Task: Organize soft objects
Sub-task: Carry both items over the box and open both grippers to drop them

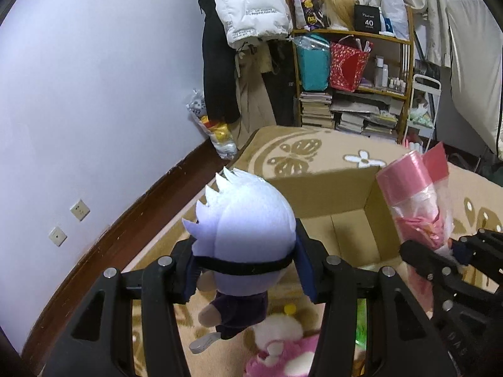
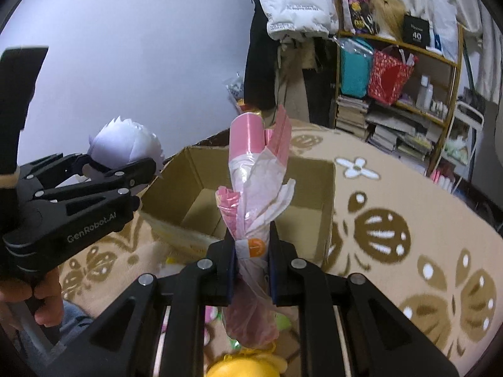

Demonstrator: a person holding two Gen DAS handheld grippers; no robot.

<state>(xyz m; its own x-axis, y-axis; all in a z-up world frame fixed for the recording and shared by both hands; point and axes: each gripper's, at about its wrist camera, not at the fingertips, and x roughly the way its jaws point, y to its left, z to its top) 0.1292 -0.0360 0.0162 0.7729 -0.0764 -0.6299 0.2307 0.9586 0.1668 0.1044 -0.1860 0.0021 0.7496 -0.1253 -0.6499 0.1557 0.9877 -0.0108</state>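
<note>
My left gripper (image 1: 248,265) is shut on a white-haired plush doll (image 1: 245,220) with a black blindfold and dark clothes, held in the air just left of an open cardboard box (image 1: 330,194). My right gripper (image 2: 251,264) is shut on a pink plastic bag bundle (image 2: 254,188), held upright above the near edge of the box (image 2: 314,188). The box looks empty inside. The bundle also shows in the left wrist view (image 1: 411,201), and the doll in the right wrist view (image 2: 125,144).
A beige patterned carpet (image 2: 393,220) covers the floor. A pink-and-white plush (image 1: 283,352) lies below the left gripper; a yellow plush (image 2: 245,369) lies below the right. A bookshelf (image 1: 355,81), hanging clothes and a white wall stand behind.
</note>
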